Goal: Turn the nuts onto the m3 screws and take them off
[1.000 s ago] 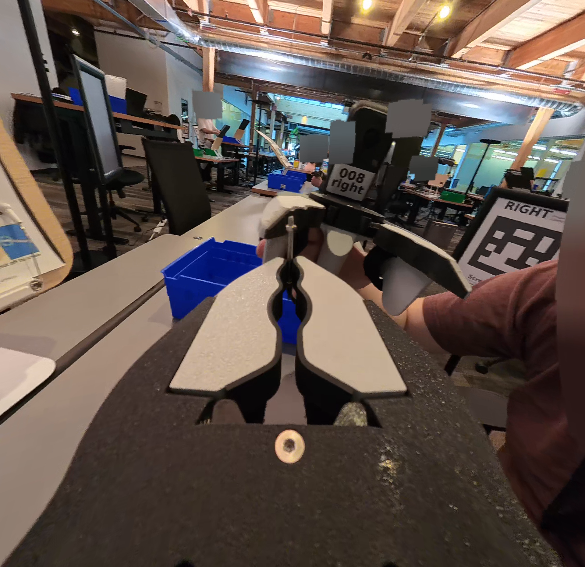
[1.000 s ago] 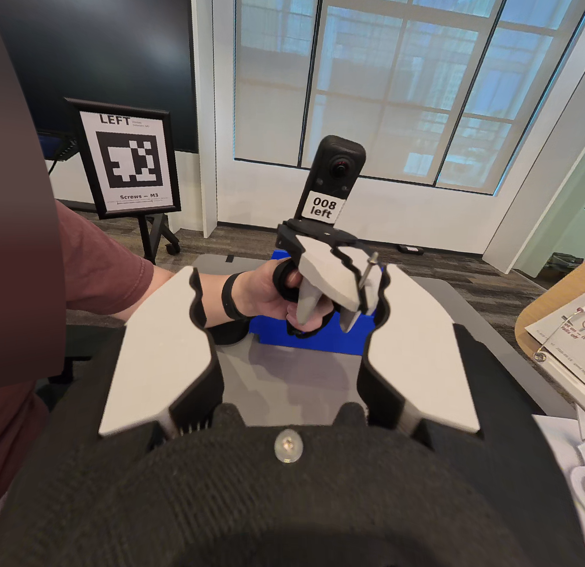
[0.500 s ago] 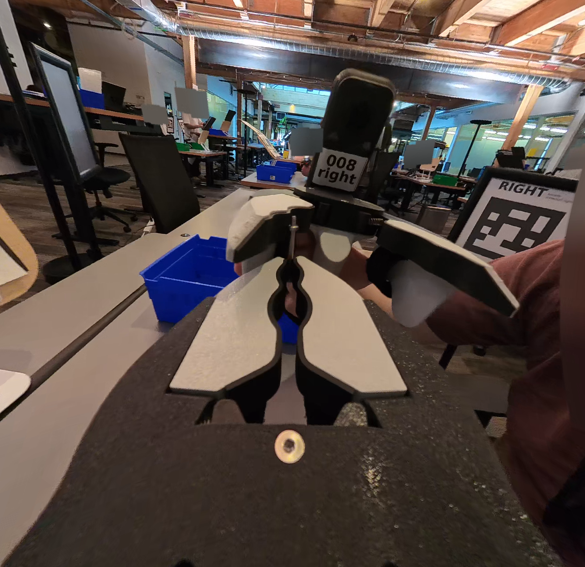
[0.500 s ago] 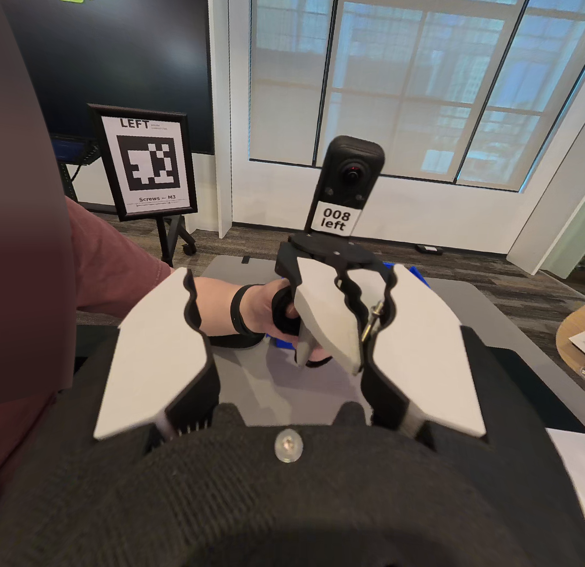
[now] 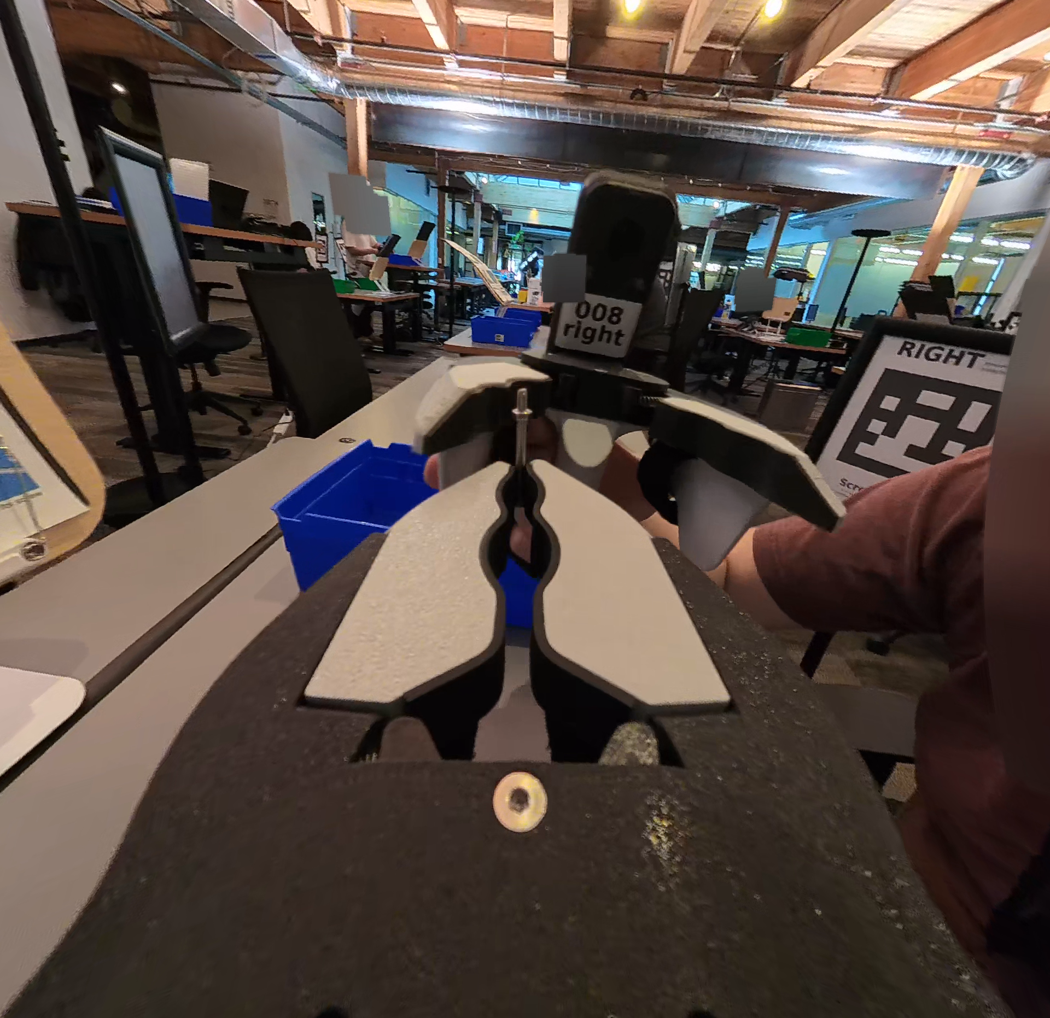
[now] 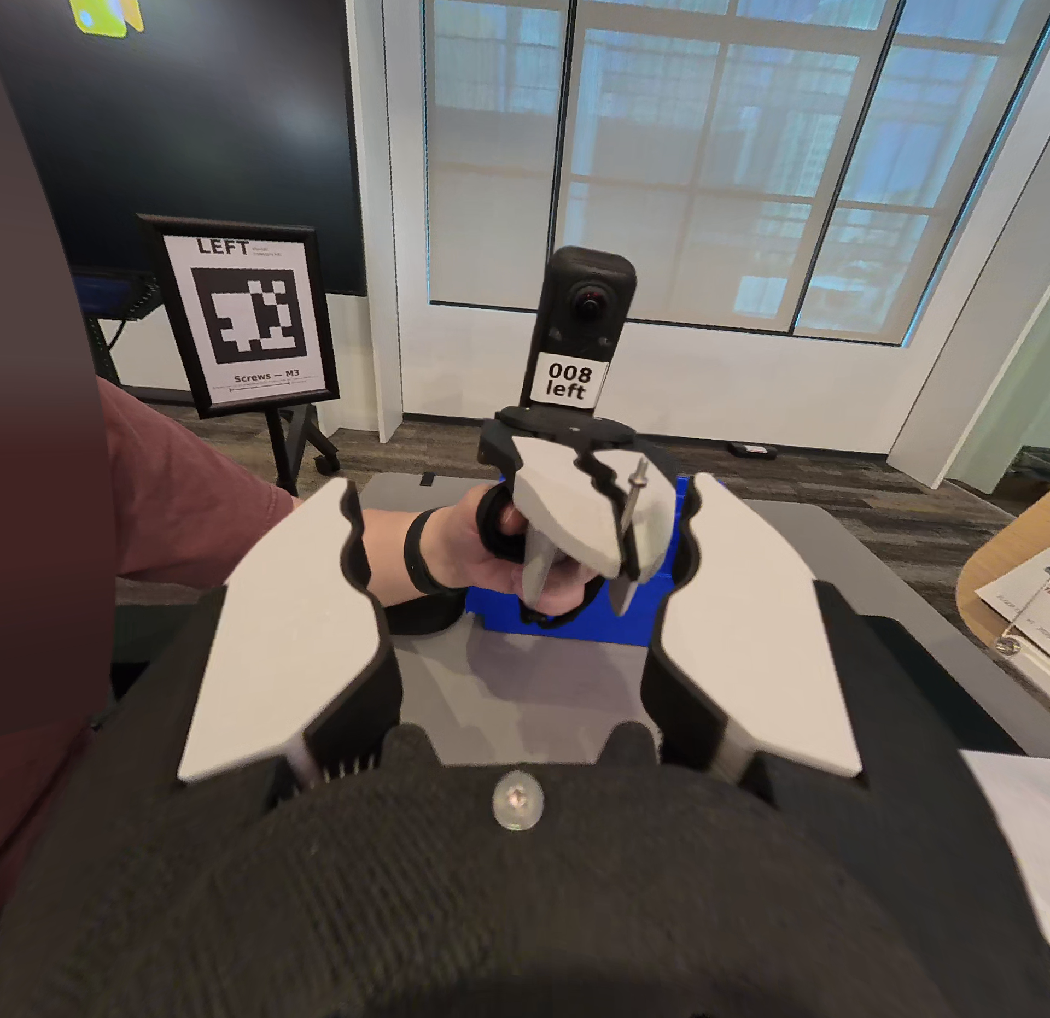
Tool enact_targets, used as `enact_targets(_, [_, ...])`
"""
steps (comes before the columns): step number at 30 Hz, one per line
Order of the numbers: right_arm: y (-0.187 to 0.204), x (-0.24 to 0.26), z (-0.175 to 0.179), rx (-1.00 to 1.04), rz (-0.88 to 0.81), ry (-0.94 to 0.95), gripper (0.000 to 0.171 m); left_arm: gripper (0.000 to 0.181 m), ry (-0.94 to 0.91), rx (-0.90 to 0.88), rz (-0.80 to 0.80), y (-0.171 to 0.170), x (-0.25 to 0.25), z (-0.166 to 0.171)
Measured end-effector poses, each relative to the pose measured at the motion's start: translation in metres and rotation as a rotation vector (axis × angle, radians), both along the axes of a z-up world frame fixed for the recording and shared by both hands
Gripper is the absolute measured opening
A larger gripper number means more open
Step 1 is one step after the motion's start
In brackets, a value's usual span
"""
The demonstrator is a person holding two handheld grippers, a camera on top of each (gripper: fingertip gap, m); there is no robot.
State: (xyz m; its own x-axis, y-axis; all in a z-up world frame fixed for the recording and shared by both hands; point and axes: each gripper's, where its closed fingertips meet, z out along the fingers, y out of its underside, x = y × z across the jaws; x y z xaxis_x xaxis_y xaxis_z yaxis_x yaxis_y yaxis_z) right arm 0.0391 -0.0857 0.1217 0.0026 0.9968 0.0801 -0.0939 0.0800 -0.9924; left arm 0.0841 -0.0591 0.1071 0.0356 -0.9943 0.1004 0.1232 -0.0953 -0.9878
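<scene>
My left gripper (image 5: 518, 471) pinches an M3 screw (image 5: 520, 431) upright above the blue bin (image 5: 341, 508), its nut (image 5: 520, 414) threaded near the top. My right gripper (image 6: 520, 513) is spread wide around it, so unscrewing looks unfinished.

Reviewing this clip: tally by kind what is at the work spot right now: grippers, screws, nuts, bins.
Grippers: 2, the left gripper shut on the screw, the right gripper open
M3 screws: 1, the screw standing up from the left gripper's tips
Nuts: 1, the nut near the screw's top end
Blue bins: 1, the blue bin on the grey table
Total: 5
</scene>
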Motion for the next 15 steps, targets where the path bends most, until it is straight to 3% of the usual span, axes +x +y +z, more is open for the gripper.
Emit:
enact_targets(10, [-0.007, -0.010, -0.010, 0.044, 0.001, -0.057, 0.112, 0.002, 0.043, 0.010, 0.007, 0.000, 0.009, -0.010])
enact_targets(13, [-0.005, -0.003, -0.005, 0.033, 0.005, -0.041, 0.109, 0.002, 0.022, 0.012, 0.040, 0.007, -0.002, -0.003])
enact_targets(15, [0.001, 0.002, -0.001, 0.048, -0.027, -0.031, 0.096, 0.002, 0.012, 0.007, 0.039, 0.009, -0.007, 0.001])
